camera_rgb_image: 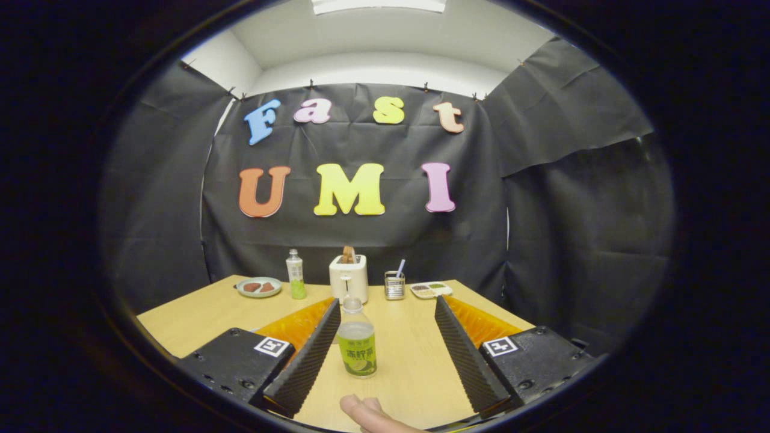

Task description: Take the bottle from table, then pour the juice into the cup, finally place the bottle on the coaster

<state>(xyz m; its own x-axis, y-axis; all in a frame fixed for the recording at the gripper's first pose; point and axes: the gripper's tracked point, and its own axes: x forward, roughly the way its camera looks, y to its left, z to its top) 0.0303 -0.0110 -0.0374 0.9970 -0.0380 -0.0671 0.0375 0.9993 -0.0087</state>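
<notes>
The gripper (385,349) stands wide open around the bottle (357,343) on the counter (409,373) (nothing held), so closing squarely on it likely comes next.

Bottle (357,344) upright btwn wide-apart jaws of gripper (385,313) (untouched), nearer the left one, on table (198,319).

No wording could be made out anywhere on the table. The bottle (357,346), standing untouched between the spread fingers of the gripper (386,304), carried a green label with printed characters too small to read, as did the far bottle (295,275). Each finger mount bore a square coded marker (272,346), without legible numerals.
</notes>
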